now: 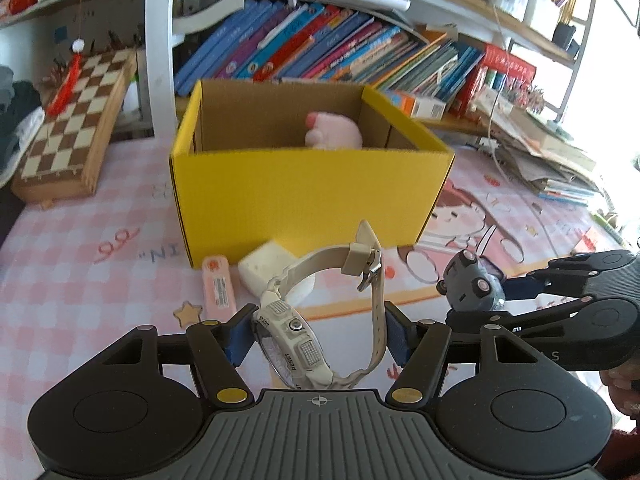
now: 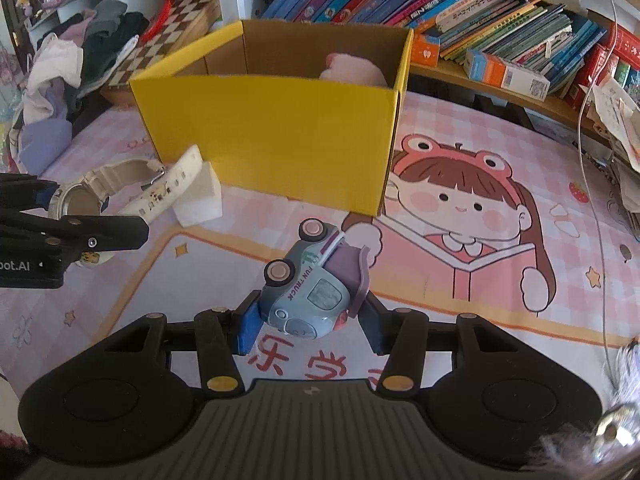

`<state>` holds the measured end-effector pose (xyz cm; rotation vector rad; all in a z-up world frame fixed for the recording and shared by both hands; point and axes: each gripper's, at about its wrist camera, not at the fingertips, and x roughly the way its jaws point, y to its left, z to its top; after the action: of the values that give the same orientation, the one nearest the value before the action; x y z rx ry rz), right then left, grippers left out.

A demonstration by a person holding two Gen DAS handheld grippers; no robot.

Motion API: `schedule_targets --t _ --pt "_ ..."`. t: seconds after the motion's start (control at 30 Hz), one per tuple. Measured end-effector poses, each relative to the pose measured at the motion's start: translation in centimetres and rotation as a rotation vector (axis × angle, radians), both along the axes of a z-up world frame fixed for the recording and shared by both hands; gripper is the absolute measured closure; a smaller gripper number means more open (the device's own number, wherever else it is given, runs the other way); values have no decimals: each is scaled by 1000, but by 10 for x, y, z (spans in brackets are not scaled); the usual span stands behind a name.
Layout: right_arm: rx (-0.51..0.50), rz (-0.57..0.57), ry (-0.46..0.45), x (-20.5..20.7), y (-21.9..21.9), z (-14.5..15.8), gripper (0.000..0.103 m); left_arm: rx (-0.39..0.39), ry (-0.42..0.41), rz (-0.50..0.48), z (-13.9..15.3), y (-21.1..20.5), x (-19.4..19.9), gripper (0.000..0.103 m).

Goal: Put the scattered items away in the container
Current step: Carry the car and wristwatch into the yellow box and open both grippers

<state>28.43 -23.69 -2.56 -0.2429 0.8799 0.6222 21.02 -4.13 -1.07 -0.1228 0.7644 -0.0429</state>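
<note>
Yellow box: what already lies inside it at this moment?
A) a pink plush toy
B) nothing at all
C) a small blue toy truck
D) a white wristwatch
A: a pink plush toy shows over the rim of the yellow box, while the white wristwatch sits between the left gripper fingers and the toy truck between the right gripper fingers, both outside the box.

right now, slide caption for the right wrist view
Right gripper holds a blue toy truck before the yellow box.

Black left claw (image 1: 320,340) with blue pads (image 1: 240,338), brass-coloured screws, ribbed grey base.
</note>
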Motion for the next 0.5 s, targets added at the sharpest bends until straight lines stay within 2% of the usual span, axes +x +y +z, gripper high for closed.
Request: schedule_targets --t 0.27,0.5 --pt "60 37 -52 1 8 35 54 21 -101 -38 34 6 7 39" --pt "95 73 -151 18 17 75 54 62 -172 -62 60 13 22 39"
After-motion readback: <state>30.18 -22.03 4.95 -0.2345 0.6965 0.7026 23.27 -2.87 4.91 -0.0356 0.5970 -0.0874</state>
